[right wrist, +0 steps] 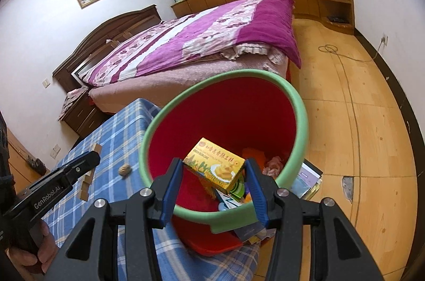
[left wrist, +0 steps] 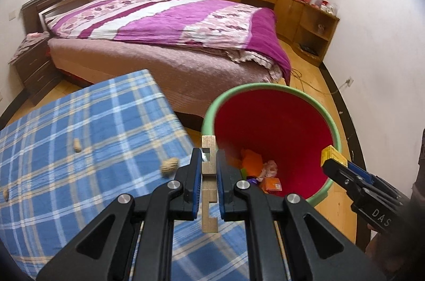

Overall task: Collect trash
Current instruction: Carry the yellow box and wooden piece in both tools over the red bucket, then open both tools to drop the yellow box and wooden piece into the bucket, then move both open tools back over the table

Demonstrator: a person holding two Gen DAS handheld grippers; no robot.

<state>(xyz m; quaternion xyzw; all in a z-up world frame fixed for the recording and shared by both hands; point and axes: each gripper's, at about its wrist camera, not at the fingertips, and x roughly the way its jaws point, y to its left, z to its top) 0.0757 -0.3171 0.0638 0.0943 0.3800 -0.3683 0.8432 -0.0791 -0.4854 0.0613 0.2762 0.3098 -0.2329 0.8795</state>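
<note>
Here, the left gripper (left wrist: pixel 208 184) is clenched on a notched wooden block (left wrist: pixel 209 169) standing upright between its blue pads, over the plaid-covered table (left wrist: pixel 79 148) edge, with the bin at two o'clock; the right gripper (right wrist: pixel 215 174) grips a yellow cake box (right wrist: pixel 213 167) across its ends, poised over the mouth of the red bin with a green rim (right wrist: pixel 300 127); wrappers lie at the bin's bottom; a walnut (left wrist: pixel 169 166) and peanut (left wrist: pixel 77 145) rest on the cloth at ten o'clock; beyond stands the bed (left wrist: pixel 172 23).
</note>
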